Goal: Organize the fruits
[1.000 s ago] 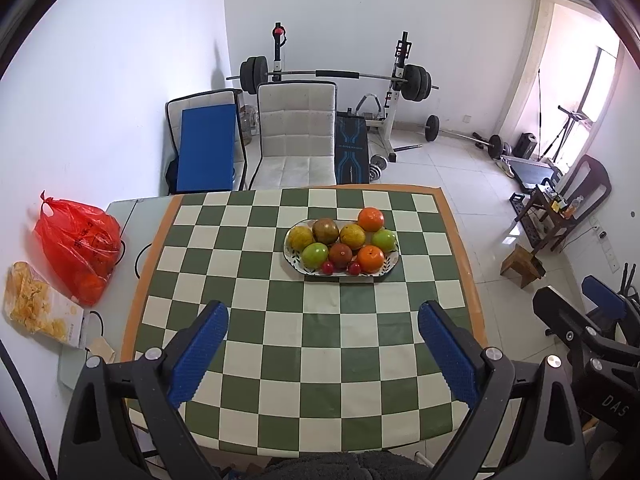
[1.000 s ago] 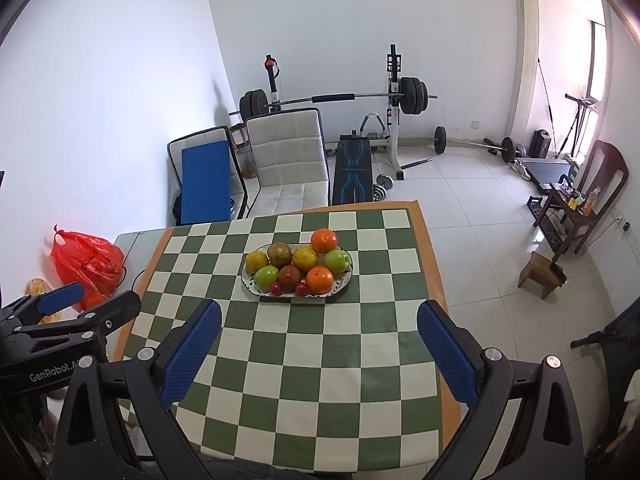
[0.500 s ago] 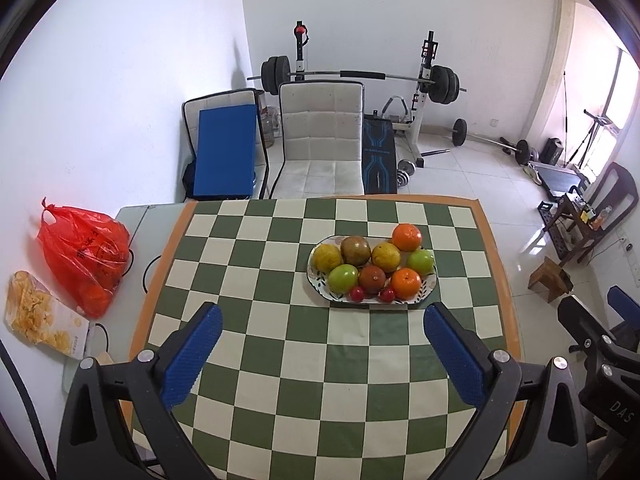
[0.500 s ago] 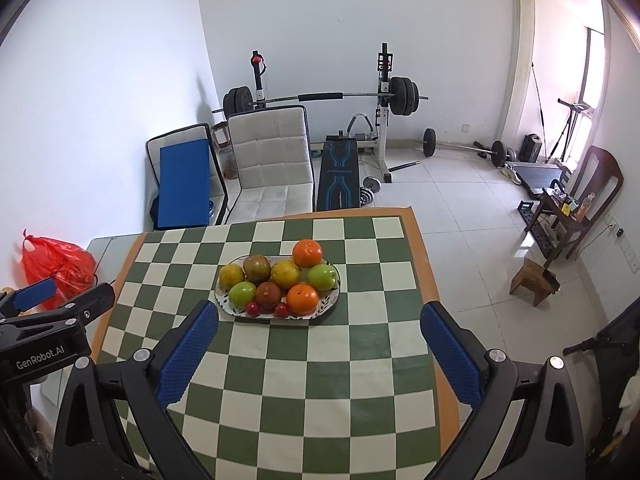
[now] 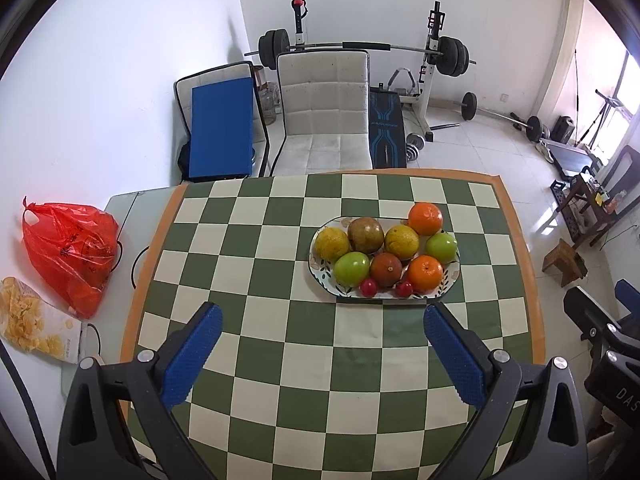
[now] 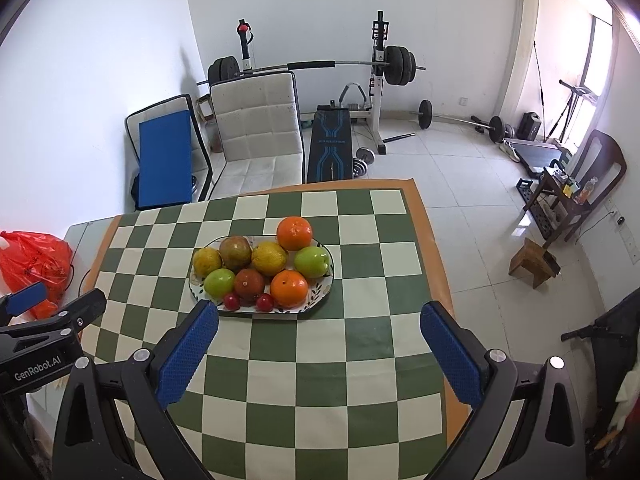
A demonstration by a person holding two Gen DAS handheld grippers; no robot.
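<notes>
The plate (image 5: pixel 451 276) of fruit (image 5: pixel 402 241) sat on the checkered bench (image 5: pixel 256 272), ahead of both tools. The left tool (image 5: pixel 322 354) hung spread and empty, the plate off to its right; the right tool (image 6: pixel 319 350) too gaped empty, its left finger (image 6: pixel 188 352) just short of the rim.

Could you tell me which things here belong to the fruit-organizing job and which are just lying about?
Belong to the job:
- fruits
- patterned plate
- left hand-held gripper
- right hand-held gripper

Just lying about:
- red plastic bag
- snack packet
- white chair
- weight bench
</notes>
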